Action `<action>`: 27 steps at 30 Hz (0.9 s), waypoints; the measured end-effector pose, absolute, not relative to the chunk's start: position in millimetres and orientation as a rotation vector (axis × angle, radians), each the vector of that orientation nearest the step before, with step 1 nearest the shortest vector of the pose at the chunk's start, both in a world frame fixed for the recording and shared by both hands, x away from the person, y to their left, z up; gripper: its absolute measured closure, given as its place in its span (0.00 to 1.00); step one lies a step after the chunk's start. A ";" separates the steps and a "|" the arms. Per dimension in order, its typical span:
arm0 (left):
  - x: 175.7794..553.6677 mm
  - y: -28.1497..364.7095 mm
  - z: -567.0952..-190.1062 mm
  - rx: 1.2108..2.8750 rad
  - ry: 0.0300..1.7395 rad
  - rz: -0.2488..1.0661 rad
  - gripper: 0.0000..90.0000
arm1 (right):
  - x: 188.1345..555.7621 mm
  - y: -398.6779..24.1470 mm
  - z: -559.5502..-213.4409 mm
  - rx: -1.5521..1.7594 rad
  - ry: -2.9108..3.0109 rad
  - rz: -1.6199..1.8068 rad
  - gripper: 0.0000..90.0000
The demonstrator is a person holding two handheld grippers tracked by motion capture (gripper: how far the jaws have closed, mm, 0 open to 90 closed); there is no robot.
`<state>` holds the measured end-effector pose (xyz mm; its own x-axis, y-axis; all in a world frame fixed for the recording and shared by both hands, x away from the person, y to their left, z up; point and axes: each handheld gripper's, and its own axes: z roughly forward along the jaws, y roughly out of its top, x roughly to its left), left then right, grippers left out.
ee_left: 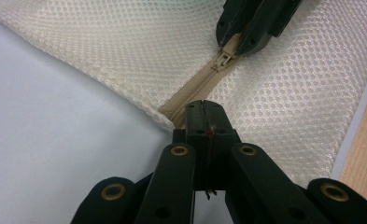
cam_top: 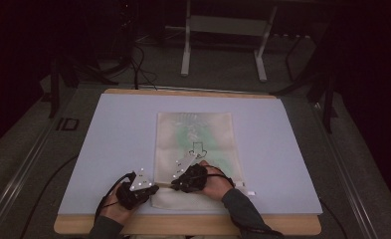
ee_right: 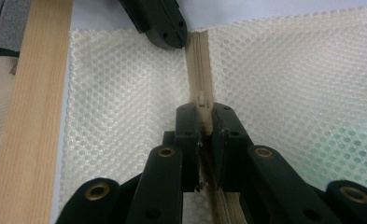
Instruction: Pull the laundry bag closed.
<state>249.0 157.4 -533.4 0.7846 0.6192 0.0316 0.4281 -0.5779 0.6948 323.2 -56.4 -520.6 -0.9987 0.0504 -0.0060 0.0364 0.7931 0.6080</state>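
jaws pressed together on both: left gripper [ee_left: 203, 108] pinches zipper tape [ee_left: 190, 91] end at lower centre, right gripper [ee_right: 204, 114] pinches zipper pull [ee_right: 201, 100] mid-frame. mesh bag [cam_top: 195, 149] lies centre table [cam_top: 113, 129]. keep left anchored, pull straight along the tape.

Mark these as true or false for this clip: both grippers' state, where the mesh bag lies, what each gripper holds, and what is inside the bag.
1. The mesh bag lies flat on the pale mat. True.
2. The left gripper is wide open above the mat. False: its jaws are shut on the zipper tape at the bag's edge.
3. The right gripper is clamped on the zipper pull. True.
4. The bag is empty. False: something green shows through the mesh.
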 end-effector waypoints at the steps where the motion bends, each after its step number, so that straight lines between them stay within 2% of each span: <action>1: 249.0 157.4 -533.4 2.274 0.773 0.354 1.00 | 323.2 -56.8 -520.4 0.070 2.956 0.996 0.91; 16: 250.3 157.3 -532.7 2.281 0.770 0.346 1.00 | 323.9 -61.2 -518.5 0.067 2.967 0.959 0.91; 21: 247.2 152.7 -531.0 2.309 0.748 0.394 0.99 | 323.8 -59.4 -518.3 0.058 2.972 0.940 0.91; 27: 249.4 154.5 -529.2 2.251 0.765 0.398 0.99 | 323.6 -58.5 -518.1 0.059 2.973 0.930 0.91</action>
<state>249.4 154.5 -529.2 0.7767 0.6272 0.0575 0.4066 -0.5689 0.7149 323.6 -58.5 -518.1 -0.9989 0.0439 -0.0135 0.0284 0.8210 0.5702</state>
